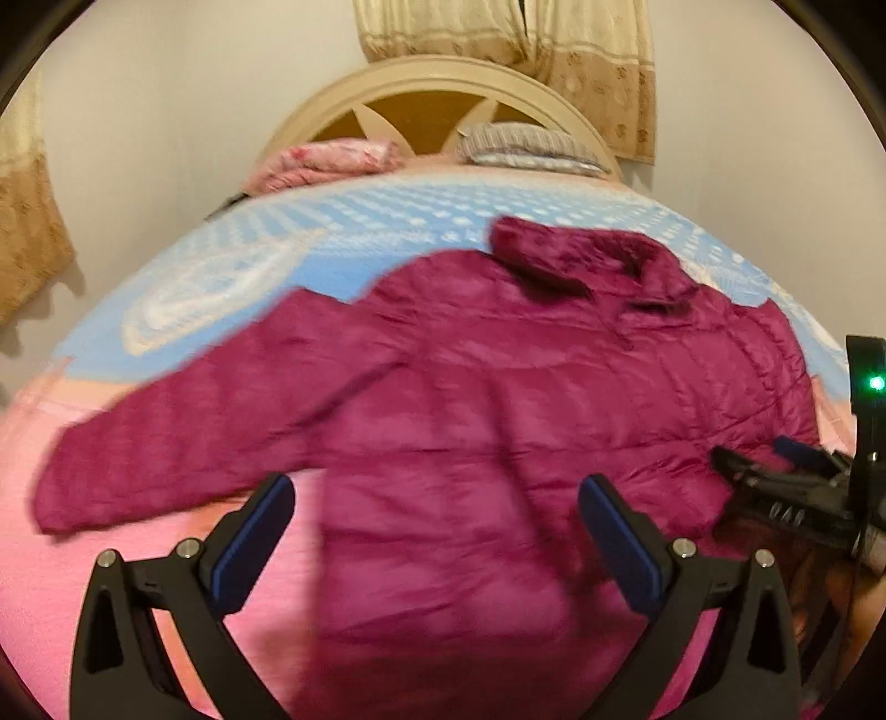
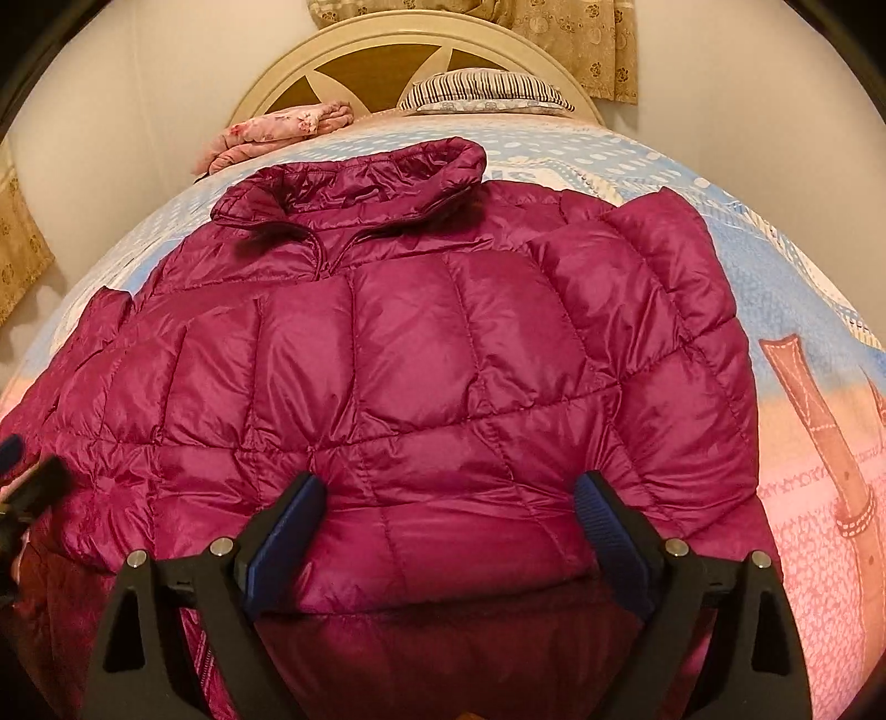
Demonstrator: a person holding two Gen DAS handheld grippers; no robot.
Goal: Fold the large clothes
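Just jacket (image 2: 421, 354) beyond spread right hand-held gripper (image 2: 448, 531)

Bed with blue-and-pink patterned bedspread (image 2: 786, 310), cream arched headboard (image 2: 387, 39) with brown inset panels against a plain pale wall (image 1: 166, 111), striped pillow (image 2: 487, 88) and folded pink floral blanket (image 2: 277, 130) at its head, beige patterned curtains (image 1: 598, 66) behind.

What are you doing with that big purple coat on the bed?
A person holding two grippers is about to fold the puffy magenta jacket. It lies spread on the bed, collar toward the headboard, one sleeve stretched out sideways. The left gripper and the right gripper both hang over its lower part, jaws wide open, holding nothing.
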